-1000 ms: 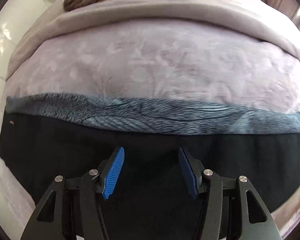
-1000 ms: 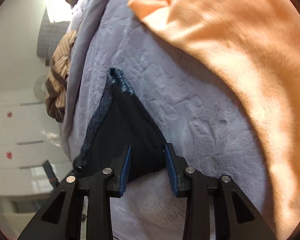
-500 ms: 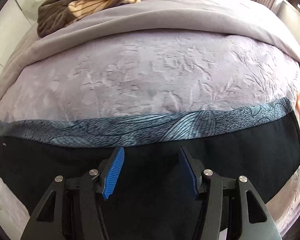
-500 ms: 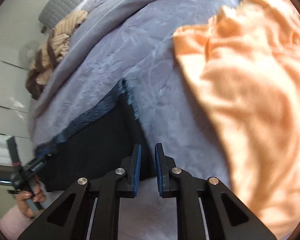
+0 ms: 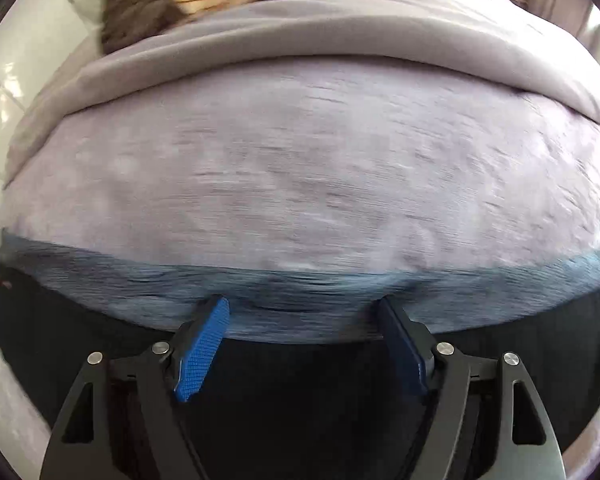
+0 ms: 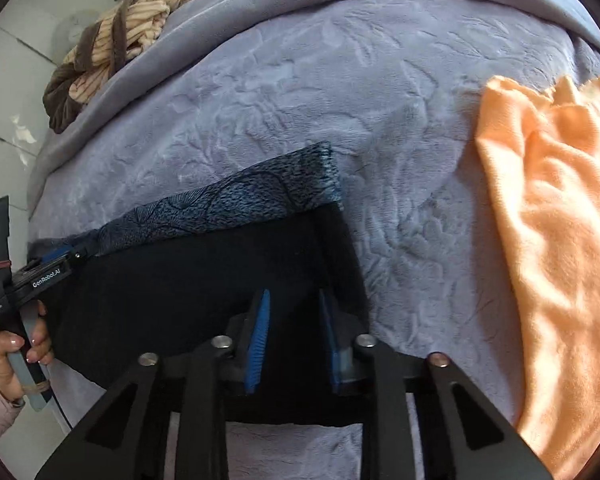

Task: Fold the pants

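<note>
Lying flat on the embossed lavender plush bedspread (image 6: 340, 92), the black pants with a blue-grey patterned band along the far edge (image 6: 204, 280) stretch between both grippers. Left gripper (image 5: 302, 312): jaws spread wide, blue pads over the patterned band, nothing between them; left view is motion-blurred, so I can't tell whether the tips touch the cloth. In the right view the same left gripper (image 6: 66, 254) sits at the pants' left end, its tip at the patterned band, held by the person's hand (image 6: 18, 354). Right gripper (image 6: 294, 304): jaws partly open, poised over the black fabric near the pants' right edge, nothing clamped; contact unclear. Surroundings: crumpled orange fleece cloth (image 6: 556, 240) on the bedspread to the right of the pants, apart from them, bare bedspread between. Smooth grey folded blanket edge (image 6: 260, 8) runs across the far side of the bed. Bundled brown-and-cream striped garment (image 6: 116, 36) sits on it at far left, well apart from the pants. White tiled wall (image 5: 8, 92) beyond the bed at left.
</note>
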A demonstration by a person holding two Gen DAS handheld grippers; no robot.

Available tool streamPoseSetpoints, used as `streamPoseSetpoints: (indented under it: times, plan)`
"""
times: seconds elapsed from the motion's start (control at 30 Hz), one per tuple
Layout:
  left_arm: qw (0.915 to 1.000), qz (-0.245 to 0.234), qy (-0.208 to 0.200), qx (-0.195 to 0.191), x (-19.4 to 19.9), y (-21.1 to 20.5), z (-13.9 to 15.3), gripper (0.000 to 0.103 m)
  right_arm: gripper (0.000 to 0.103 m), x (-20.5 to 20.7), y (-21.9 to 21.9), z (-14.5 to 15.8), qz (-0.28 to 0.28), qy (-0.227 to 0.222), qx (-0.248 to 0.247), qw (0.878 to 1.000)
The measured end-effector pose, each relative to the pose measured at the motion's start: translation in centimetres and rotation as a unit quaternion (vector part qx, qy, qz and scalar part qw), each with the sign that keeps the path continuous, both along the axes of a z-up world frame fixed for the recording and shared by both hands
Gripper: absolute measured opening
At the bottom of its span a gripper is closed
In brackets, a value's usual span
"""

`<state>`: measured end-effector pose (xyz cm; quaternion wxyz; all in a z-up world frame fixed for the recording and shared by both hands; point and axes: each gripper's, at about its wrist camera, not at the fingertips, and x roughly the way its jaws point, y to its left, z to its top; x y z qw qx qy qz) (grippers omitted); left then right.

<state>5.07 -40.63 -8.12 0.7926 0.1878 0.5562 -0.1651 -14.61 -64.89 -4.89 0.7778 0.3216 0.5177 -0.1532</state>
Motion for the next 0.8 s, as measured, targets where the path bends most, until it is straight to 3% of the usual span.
streamPoseSetpoints:
  times: [0.03,0.13,0.17,0.27,0.4,0.43,0.47,0.5,0.57,0.7,0.8]
  plan:
    - [0.9999,0.009,-0.002,0.007,0.5,1.0,0.3,0.078,0.022,-0.8,-0.3,0.5,-0.015,-0.004,0.005,1.0]
    - [0.9994,0.035,0.003,0.004,1.3,5.1,2.0,0.078,0.046,-3.4,-0.3,2.0,-0.043,-0.039,0.052,0.997]
    - [0.9992,0.039,-0.001,0.005,1.1,6.4,2.7,0.078,0.048,-4.6,0.2,2.3,-0.053,-0.06,0.086,0.993]
    - [0.9978,0.062,-0.007,0.021,0.4,11.0,3.5,0.078,0.048,-7.3,2.0,1.2,-0.089,-0.075,0.161,0.98]
    - [0.9936,0.106,0.018,0.032,-0.6,15.6,1.7,0.078,0.048,-9.2,2.5,-1.9,-0.159,-0.066,0.21,0.962]
    - [0.993,0.114,0.024,0.023,-0.6,16.3,1.3,0.078,0.044,-9.5,2.2,-2.4,-0.179,-0.076,0.217,0.957]
    - [0.9927,0.117,0.026,0.012,-0.6,16.6,1.0,0.078,0.012,-9.7,1.7,-2.7,-0.2,-0.094,0.222,0.95]
    - [0.9926,0.117,0.027,0.011,-0.5,16.7,0.8,0.078,0.006,-9.8,1.6,-3.0,-0.211,-0.09,0.22,0.948]
    - [0.9924,0.118,0.029,0.015,-0.4,16.5,1.1,0.078,0.006,-10.2,1.4,-3.6,-0.229,-0.077,0.231,0.942]
    - [0.9918,0.123,0.037,-0.002,-0.5,18.0,3.1,0.078,0.014,-9.8,2.4,-1.4,-0.194,-0.059,0.192,0.96]
    - [0.9883,0.145,0.041,-0.019,-0.8,21.3,4.6,0.078,0.042,-9.5,4.2,0.7,-0.157,-0.08,0.199,0.964]
